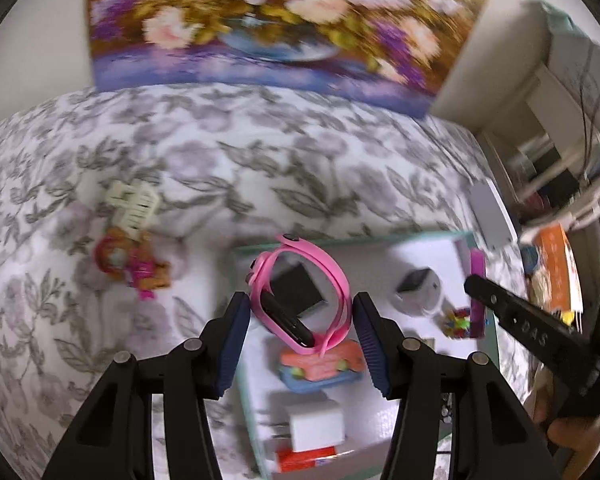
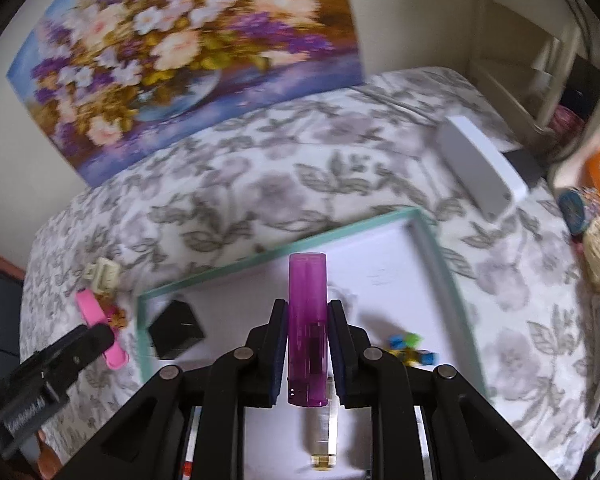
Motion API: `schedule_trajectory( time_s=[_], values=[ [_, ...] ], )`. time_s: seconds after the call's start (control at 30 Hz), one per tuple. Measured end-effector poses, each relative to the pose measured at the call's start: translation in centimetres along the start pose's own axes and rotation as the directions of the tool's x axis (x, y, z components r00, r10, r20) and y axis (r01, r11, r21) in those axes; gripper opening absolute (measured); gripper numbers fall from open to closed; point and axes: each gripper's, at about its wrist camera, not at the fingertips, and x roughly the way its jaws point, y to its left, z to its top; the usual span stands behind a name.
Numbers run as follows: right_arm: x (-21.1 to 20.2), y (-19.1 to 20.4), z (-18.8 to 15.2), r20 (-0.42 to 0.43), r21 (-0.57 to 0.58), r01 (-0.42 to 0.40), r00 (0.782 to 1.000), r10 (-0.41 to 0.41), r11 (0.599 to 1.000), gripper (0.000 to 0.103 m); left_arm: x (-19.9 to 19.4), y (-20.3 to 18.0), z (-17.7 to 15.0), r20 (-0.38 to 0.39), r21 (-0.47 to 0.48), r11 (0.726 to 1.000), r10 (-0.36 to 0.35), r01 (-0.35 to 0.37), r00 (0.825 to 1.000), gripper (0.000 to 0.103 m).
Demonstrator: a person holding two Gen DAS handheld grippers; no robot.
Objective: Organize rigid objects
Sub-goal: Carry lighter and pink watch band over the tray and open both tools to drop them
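Over the shallow white tray with the mint-green rim [image 2: 432, 240], which lies on the grey-flowered bedspread [image 2: 260, 176], we carry two things at once. Our right gripper [image 2: 308, 344] pinches a translucent purple plastic lighter [image 2: 307, 320] upright between its pads, above the tray's far half. Our left gripper [image 1: 300, 332] holds a pink rubber-strapped smartwatch with a dark face [image 1: 300, 304]; the closed loop of the strap sits between the partly spread jaws and both pads appear to press on it, above the tray's left part.

Inside the tray we already see a black square box [image 1: 298, 290], a grey-and-white device with a dark screen [image 1: 418, 290], a small cluster of bright plastic pieces [image 1: 458, 320], an orange-and-blue toy car [image 1: 320, 368], a white block [image 1: 318, 426] and a red-and-white packet [image 1: 306, 458] near our edge. So we judge the sorting well advanced.

What is left, as far as we can tell: setting down the watch and the lighter, then fetching the cream plastic hair claw [image 1: 134, 206] and the small red-and-pink figure [image 1: 130, 266], which lie together on the bedspread, left of the tray. A grey flat box [image 2: 480, 168] also rests on the bed beyond the tray's right corner; whether it belongs to the job we cannot say. Motion blur hides finer detail.
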Motion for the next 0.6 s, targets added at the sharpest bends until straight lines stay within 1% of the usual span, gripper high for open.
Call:
schedule_trajectory(
  time_s=[0.13, 0.27, 0.37, 0.47, 0.6],
  values=[
    [0.2, -1.4, -0.1, -0.015, 0.018, 0.021, 1.0, -0.021, 1.0, 0.021, 0.6, -2.0, -0.8, -0.022, 0.048, 0.999, -0.003, 0.004, 1.0, 0.055],
    [0.9, -1.9, -0.3, -0.035, 0.017, 0.051, 0.998, -0.05, 0.999, 0.021, 1.8, -3.1, -1.4, -0.049, 0.081, 0.997, 0.019, -0.015, 0.999, 0.055],
    [1.6, -1.9, -0.5, -0.05, 0.011, 0.062, 0.997, -0.061, 0.998, 0.021, 2.9, -3.3, -1.7, -0.073, 0.085, 0.996, 0.037, -0.031, 0.997, 0.055],
    [2.3, -1.9, -0.7, -0.069, 0.008, 0.061, 0.996, -0.061, 0.998, 0.021, 3.7, -3.2, -1.9, -0.097, 0.077, 0.997, 0.039, -0.031, 0.995, 0.056],
    [2.0, -1.8, -0.7, -0.057, 0.012, 0.059, 0.997, -0.058, 0.998, 0.021, 4.0, -3.2, -1.9, -0.114, 0.076, 0.997, 0.04, -0.031, 0.993, 0.056]
  ],
)
